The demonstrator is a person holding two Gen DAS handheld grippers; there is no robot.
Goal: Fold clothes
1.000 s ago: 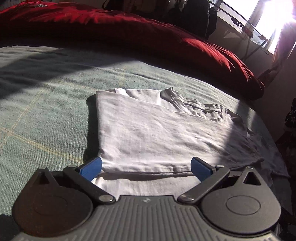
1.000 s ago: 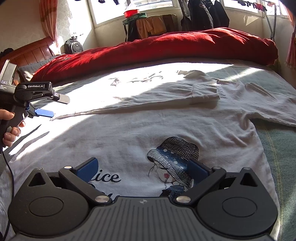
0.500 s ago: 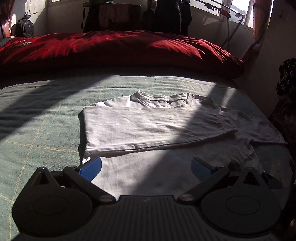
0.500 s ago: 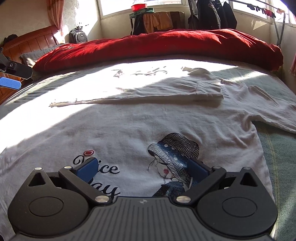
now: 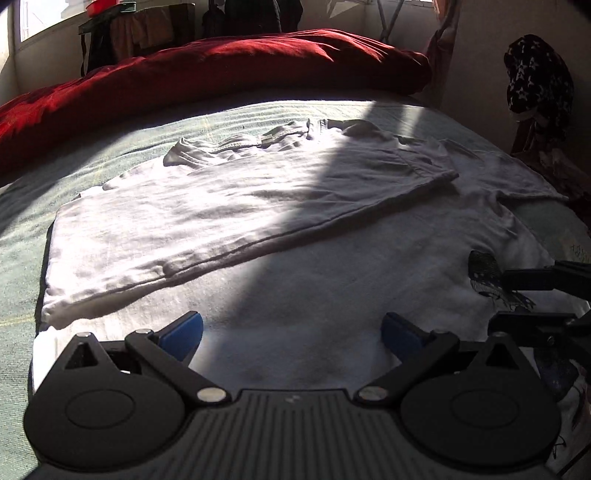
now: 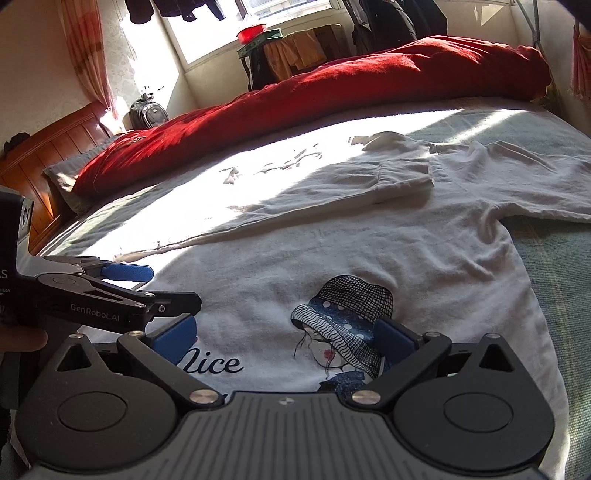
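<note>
1. Change vs earlier frames: left gripper [image 5: 291,330] now sits low over the near part of the white T-shirt [image 5: 258,221], further toward the printed side than 1 s ago, when it hung at the folded flap's near edge. Right-wrist view now shows the left gripper [image 6: 147,291] just beside the right gripper's own left finger; 0.5 s ago only its tip showed, at the far left edge.
2. Right gripper [image 6: 284,341]: view of the shirt has closed in slightly over the print; the word "Nice" sits lower in frame, partly behind the gripper body.
3. Shirt itself: lie appears unchanged between frames; left side folded over the middle, flap edge running diagonally across the body.
4. Left claw: blue pads [image 5: 183,332] spread wide, nothing between them, hovering over shirt fabric. Contact w/ cloth can't be confirmed.
5. Right claw: pads [image 6: 173,338] also spread wide, holding nothing, straddling the hat-girl print [image 6: 343,325].
6. Task item location: shirt lies flat on the green bedspread [image 6: 554,258], collar toward the red duvet [image 6: 332,96], right sleeve [image 6: 535,184] still laid out unfolded.
7. Count: T-shirts 1; grippers 2; red duvets 1; folded flaps 1; unfolded sleeves 1.
8. Background count: window [image 6: 236,26] 1, wooden headboard [image 6: 48,147] 1, backpack [image 6: 147,114] 1, dark spotted cloth [image 5: 539,77] hanging at the far right in left-wrist view 1.
9. Person: fingertip [image 6: 22,339] visible below the left gripper's handle, right-wrist view only.
</note>
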